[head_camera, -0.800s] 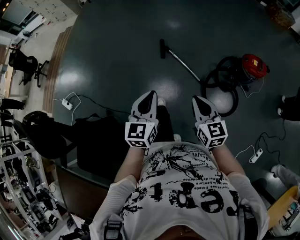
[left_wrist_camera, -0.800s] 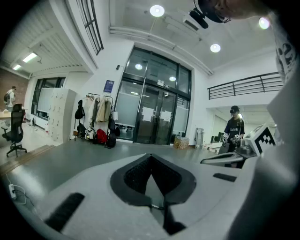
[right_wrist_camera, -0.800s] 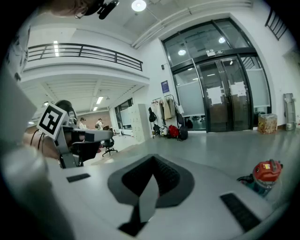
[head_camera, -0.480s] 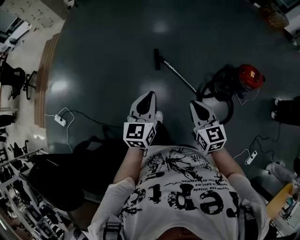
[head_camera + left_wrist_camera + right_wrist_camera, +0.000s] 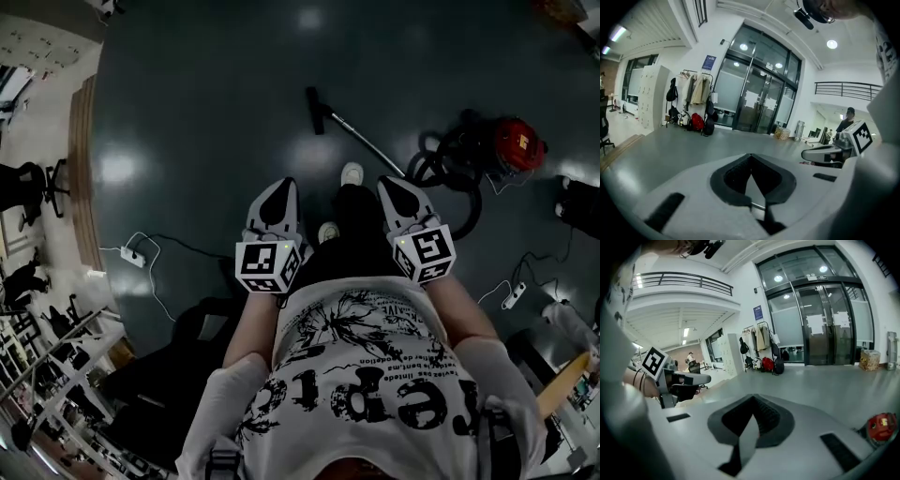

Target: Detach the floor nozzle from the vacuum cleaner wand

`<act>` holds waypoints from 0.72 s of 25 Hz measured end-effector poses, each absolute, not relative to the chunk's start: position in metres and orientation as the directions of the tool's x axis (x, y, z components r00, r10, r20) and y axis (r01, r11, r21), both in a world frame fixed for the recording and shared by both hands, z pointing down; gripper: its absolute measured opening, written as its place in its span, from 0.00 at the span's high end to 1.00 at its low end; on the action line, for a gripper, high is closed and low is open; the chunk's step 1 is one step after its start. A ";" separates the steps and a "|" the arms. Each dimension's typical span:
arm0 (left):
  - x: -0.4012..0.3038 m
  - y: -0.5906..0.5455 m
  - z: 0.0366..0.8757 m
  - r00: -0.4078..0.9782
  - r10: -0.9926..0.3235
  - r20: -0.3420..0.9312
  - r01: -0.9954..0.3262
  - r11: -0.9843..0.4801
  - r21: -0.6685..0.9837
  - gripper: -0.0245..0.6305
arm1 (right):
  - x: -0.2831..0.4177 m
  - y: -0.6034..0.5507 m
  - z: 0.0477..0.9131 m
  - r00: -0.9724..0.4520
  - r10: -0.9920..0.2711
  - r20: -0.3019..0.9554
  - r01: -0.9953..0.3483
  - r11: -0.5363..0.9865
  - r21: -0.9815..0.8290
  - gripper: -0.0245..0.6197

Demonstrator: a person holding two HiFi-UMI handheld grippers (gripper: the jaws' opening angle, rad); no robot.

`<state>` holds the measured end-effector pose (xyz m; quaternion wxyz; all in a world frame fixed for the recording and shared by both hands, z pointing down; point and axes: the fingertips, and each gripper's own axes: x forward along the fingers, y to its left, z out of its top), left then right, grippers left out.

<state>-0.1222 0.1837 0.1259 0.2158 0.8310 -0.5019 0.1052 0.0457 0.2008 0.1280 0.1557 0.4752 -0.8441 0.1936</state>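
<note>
Both tools are idle: the left gripper [image 5: 279, 191] and the right gripper [image 5: 393, 187] have their jaws pressed fully together on nothing, and are held out in front of the person's chest, tilted a little downward. The floor nozzle [image 5: 312, 107] lies on the dark floor well ahead of them, joined to the wand [image 5: 361, 139], which slants back towards the coiled hose [image 5: 448, 178] and the red canister [image 5: 518, 143]. The likeliest trouble is in the approach. The hose loops and a cable running to a power strip [image 5: 513, 296] lie close to the person's path on the right, and a shoe [image 5: 352, 173] is already stepping towards the wand, so a snag or a kick could shift the nozzle. Later, the jaws must open before anything can be gripped. A pull on the nozzle alone, with the wand not braced, would probably drag the whole wand and hose instead of freeing the joint, and the thin, smooth tube may slip or roll between the pads. Much cannot be read. The joint between nozzle and wand is too small and dim to show whether it has a latch or a push fit. Neither gripper view shows the nozzle, and the right gripper view catches only the canister at its lower right edge. The wand's meeting with the hose is lost in shadow just beside the right gripper's tip.
</note>
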 end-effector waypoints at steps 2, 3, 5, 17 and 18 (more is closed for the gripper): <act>-0.119 0.150 0.146 0.453 -0.780 0.431 -0.891 -0.381 0.245 0.96 | 0.053 0.158 0.149 -0.511 -0.722 0.466 -0.857 0.473 -0.205 0.96; -0.117 0.132 0.156 0.441 -0.778 0.448 -0.897 -0.367 0.245 0.96 | 0.057 0.136 0.160 -0.517 -0.712 0.475 -0.853 0.473 -0.219 0.96; -0.113 0.097 0.173 0.425 -0.775 0.468 -0.904 -0.340 0.259 0.96 | 0.064 0.096 0.180 -0.525 -0.692 0.496 -0.849 0.468 -0.245 0.96; -0.074 -0.072 0.401 0.501 -0.657 0.563 -0.852 -0.489 0.188 0.96 | 0.083 -0.071 0.408 -0.550 -0.617 0.563 -0.829 0.483 -0.280 0.96; -0.072 -0.079 0.437 0.512 -0.644 0.569 -0.840 -0.513 0.175 0.96 | 0.082 -0.077 0.440 -0.553 -0.616 0.561 -0.828 0.485 -0.282 0.96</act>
